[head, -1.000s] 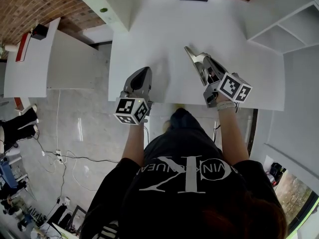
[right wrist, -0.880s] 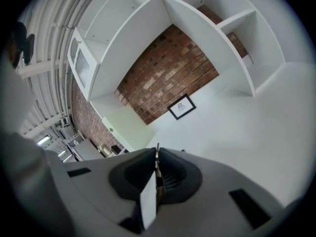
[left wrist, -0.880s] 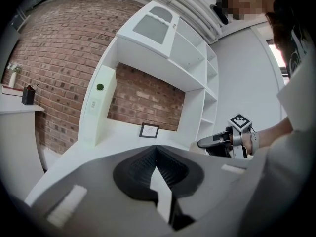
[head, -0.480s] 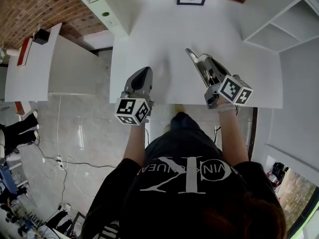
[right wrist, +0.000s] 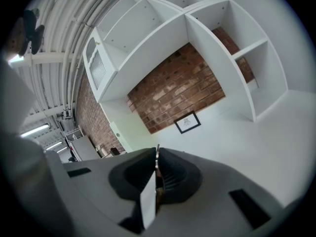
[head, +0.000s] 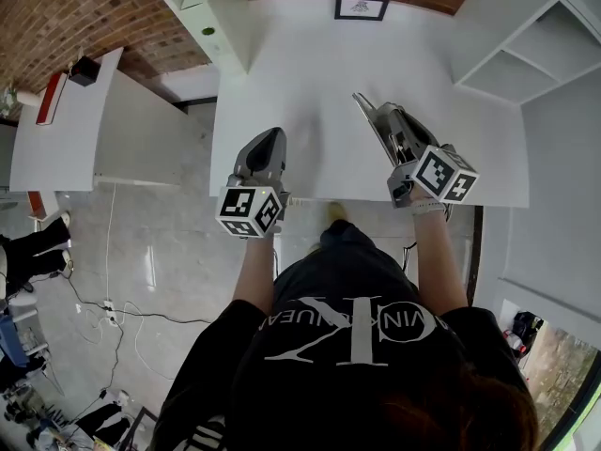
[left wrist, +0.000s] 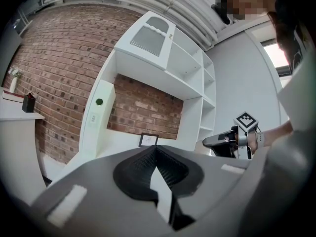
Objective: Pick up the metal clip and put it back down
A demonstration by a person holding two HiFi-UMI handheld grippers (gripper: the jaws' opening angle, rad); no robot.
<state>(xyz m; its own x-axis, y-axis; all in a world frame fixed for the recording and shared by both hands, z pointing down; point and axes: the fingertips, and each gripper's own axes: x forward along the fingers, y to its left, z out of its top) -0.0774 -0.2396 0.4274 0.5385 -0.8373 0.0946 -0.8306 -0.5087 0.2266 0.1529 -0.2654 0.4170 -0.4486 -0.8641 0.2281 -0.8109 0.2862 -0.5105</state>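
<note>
A: Where's the metal clip [right wrist: 157,150]?
B: Looks pinched edge-on in the right gripper [head: 361,101], jaws closed on it, above the table [head: 282,54], inward of its front edge. Left gripper [left wrist: 156,151] closed, empty.
A: Handling?
B: Likely light, stiff, slick. Grip the flat faces.

Looks down on a white table [head: 310,73] set against a red brick wall [head: 56,7]. Carries 1 small framed picture [head: 361,7] at the far edge. Has open white shelving [head: 526,36] at right, another white desk [head: 84,120] at left. Shows glossy grey floor [head: 141,242] with loose cables [head: 103,299], and pipes [right wrist: 64,38] along the ceiling.
</note>
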